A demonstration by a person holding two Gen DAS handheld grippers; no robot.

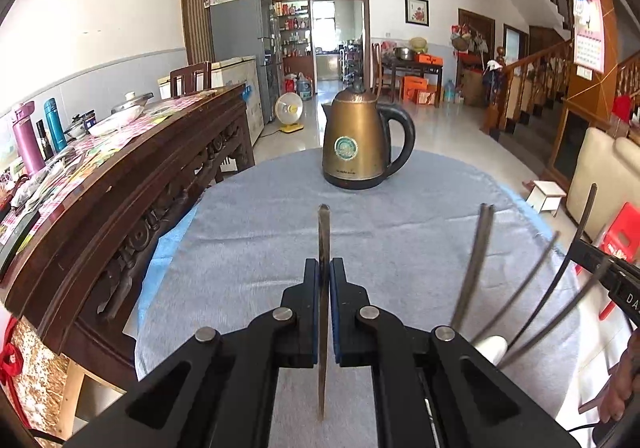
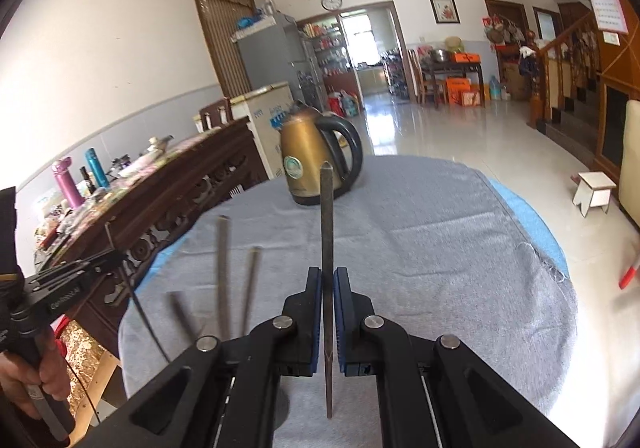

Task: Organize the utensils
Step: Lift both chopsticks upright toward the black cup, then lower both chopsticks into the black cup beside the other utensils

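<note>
My left gripper (image 1: 324, 272) is shut on a dark chopstick (image 1: 323, 232) that stands upright between the blue pads, above the grey cloth. My right gripper (image 2: 328, 280) is shut on another dark chopstick (image 2: 327, 215), also upright. Several more chopsticks (image 1: 476, 268) stand fanned out in a white holder (image 1: 493, 348) to the right of my left gripper; in the right wrist view they (image 2: 222, 268) show blurred at lower left. The right gripper's body (image 1: 608, 272) shows at the left view's right edge, the left gripper's body (image 2: 68, 288) at the right view's left edge.
A bronze electric kettle (image 1: 358, 139) stands at the far side of the round table with the grey cloth (image 1: 260, 232). A carved wooden sideboard (image 1: 132, 183) with bottles and dishes runs along the left. A white stool (image 2: 596, 191) and a red object (image 2: 630, 272) are on the floor at right.
</note>
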